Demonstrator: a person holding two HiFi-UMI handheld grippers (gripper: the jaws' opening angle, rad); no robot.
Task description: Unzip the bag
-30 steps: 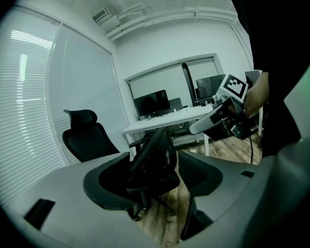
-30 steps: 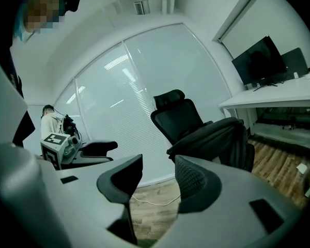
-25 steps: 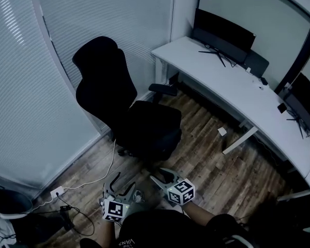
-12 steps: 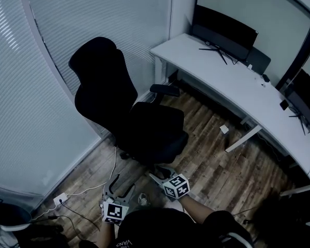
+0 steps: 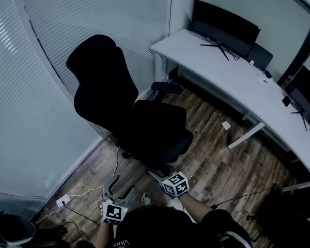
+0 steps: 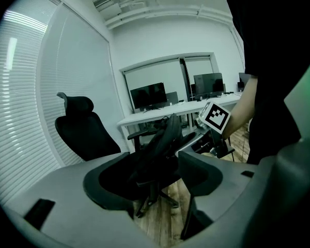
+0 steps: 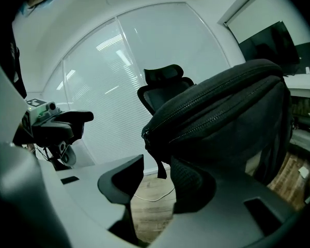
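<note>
Grey jaws on the right gripper (image 7: 158, 182) stand wide apart and hold nothing. A short black strap (image 7: 157, 165) hangs down just past them. It comes off the black bag (image 7: 222, 107), which is very near. Two zip lines (image 7: 206, 113) run across the bag's side. The left gripper (image 6: 156, 182) is wide open too, and empty. It is a bit further from the bag.

The bag sits on the seat of the black office chair (image 5: 106, 87), over the wooden floor (image 5: 217, 164).

I think the job has not really started: the zip looks shut. Next, one gripper needs to find the little zip pull and pinch it. The other should hold the bag steady.
</note>
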